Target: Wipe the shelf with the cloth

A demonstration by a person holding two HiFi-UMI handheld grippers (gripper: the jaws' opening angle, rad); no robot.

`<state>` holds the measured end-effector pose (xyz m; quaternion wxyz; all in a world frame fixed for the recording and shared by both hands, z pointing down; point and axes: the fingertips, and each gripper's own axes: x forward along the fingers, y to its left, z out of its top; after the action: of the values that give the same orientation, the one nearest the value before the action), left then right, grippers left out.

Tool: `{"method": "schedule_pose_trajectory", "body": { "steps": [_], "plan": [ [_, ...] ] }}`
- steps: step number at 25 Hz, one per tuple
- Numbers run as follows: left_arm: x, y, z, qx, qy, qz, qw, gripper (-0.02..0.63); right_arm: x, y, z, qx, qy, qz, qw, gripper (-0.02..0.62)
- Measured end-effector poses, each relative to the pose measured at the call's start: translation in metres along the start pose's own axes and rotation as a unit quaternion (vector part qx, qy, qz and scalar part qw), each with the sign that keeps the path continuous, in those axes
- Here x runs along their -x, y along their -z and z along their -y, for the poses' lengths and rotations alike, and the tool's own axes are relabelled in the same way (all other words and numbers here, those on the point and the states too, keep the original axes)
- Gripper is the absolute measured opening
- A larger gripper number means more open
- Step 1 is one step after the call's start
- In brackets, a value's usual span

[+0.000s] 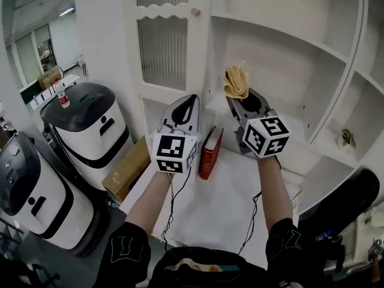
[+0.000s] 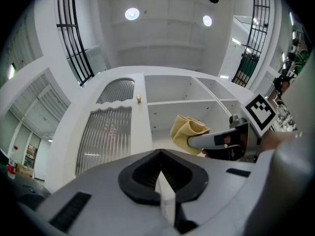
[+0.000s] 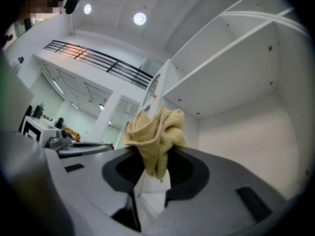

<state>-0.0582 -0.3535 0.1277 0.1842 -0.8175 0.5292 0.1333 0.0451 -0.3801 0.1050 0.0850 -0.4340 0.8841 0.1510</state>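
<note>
- Everything is being lit brightly and evenly by round ceiling lamps [image 2: 131, 14] above the left gripper [image 2: 160, 176].
- Straight lines are being bowed toward the edges, and corners are being darkened.

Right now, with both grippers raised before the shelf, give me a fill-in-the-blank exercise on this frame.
The right gripper is shut on the ____.
The left gripper is shut and holds ____.
The book between them in the head view has a ____ cover.
Missing words: cloth; nothing; red.
</note>
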Motion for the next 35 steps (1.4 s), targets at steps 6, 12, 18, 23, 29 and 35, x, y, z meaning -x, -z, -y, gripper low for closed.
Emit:
{"method": "schedule_pose_trajectory", "body": {
  "steps": [6, 12, 18, 23, 29, 35],
  "plan": [
    [-0.014, -0.021, -0.002, -0.043, 0.014, 0.017, 0.9988, 0.0, -0.037, -0.029, 0.018, 0.074, 0.007, -0.003, 0.997, 0.121],
    [-0.036, -0.029, -0.011, -0.057, 0.021, 0.02, 0.998, 0.0, -0.076, -0.046, 0.042, 0.082, 0.012, -0.006, 0.997, 0.121],
    [-0.046, -0.036, -0.016, -0.057, 0.022, 0.035, 0.9975, 0.0, -0.111, -0.054, 0.058, 0.066, 0.014, -0.02, 0.997, 0.121],
    [-0.048, -0.041, -0.022, -0.058, 0.019, 0.046, 0.9971, 0.0, -0.132, -0.062, 0.072, 0.054, 0.028, -0.031, 0.998, 0.121],
    [-0.047, -0.042, -0.027, -0.053, 0.017, 0.05, 0.9972, 0.0, -0.145, -0.075, 0.076, 0.05, 0.039, -0.046, 0.997, 0.121],
    [-0.043, -0.043, -0.03, -0.054, 0.017, 0.05, 0.9972, 0.0, -0.141, -0.086, 0.057, 0.096, 0.029, -0.035, 0.994, 0.118]
  ]
}}
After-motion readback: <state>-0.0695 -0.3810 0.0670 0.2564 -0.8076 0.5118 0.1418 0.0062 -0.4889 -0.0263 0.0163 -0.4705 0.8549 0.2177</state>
